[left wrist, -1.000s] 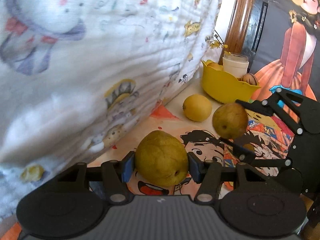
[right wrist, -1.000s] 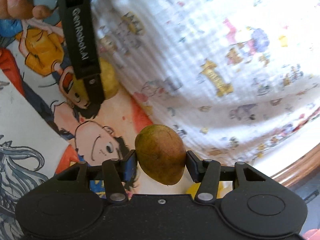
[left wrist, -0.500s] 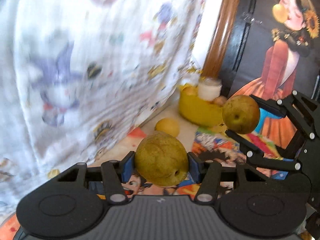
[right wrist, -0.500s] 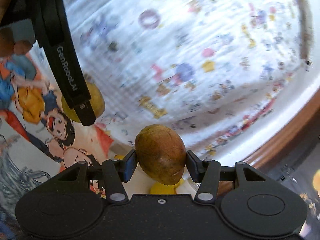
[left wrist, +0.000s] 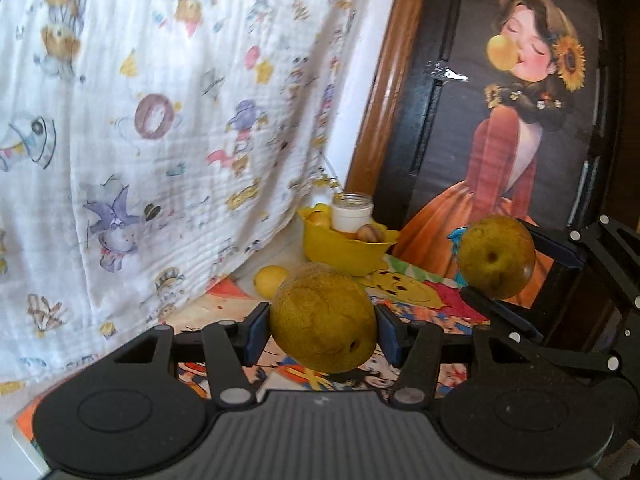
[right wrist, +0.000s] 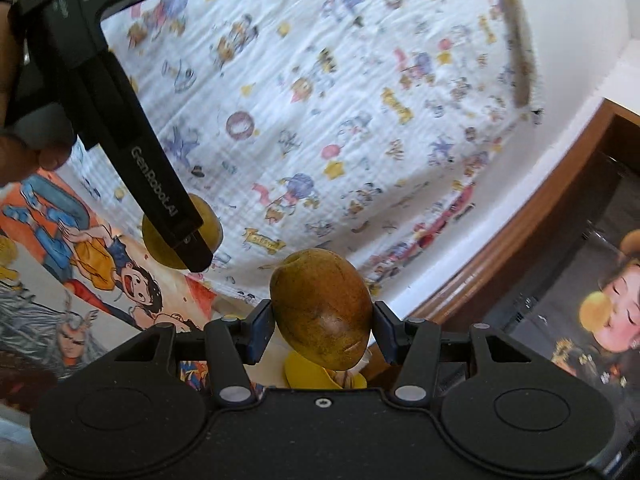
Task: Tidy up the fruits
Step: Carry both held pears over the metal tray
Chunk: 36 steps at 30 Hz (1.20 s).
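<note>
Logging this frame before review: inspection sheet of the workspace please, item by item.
Surface: table under cartoon-print posters.
Job's things: pear in left claw; second pear in right claw; yellow bowl at the back, already holding fruit; lemon loose on the table before it.
Clutter: glass jar in the bowl.
Grippers: both claws clamped on their pears, held off the table.
Cables: nothing seen.
Surroundings: cartoon-print cloth hanging at the left, wooden frame, girl poster behind.

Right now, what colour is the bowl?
The bowl is bright yellow, shown best in the left wrist view.
</note>
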Each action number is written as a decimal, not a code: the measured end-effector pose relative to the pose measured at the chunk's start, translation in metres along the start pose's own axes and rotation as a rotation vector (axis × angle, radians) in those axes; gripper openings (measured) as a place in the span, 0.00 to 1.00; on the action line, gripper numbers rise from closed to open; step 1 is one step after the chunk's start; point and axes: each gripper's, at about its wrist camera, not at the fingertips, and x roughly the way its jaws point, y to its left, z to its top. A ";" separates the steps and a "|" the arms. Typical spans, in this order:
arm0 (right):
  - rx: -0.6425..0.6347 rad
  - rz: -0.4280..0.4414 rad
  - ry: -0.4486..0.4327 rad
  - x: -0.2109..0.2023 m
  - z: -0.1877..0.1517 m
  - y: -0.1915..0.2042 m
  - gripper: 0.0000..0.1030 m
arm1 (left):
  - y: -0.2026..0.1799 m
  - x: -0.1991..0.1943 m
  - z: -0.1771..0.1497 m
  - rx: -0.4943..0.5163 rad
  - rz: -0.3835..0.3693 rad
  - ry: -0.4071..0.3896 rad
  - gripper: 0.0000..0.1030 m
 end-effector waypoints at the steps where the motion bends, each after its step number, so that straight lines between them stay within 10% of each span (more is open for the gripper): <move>1: 0.012 -0.004 0.003 -0.008 -0.001 -0.001 0.53 | -0.004 -0.005 -0.002 0.004 -0.006 -0.002 0.58; 36: 0.485 -0.055 0.241 -0.145 -0.099 0.048 0.53 | -0.070 -0.050 -0.124 0.079 -0.138 0.138 0.58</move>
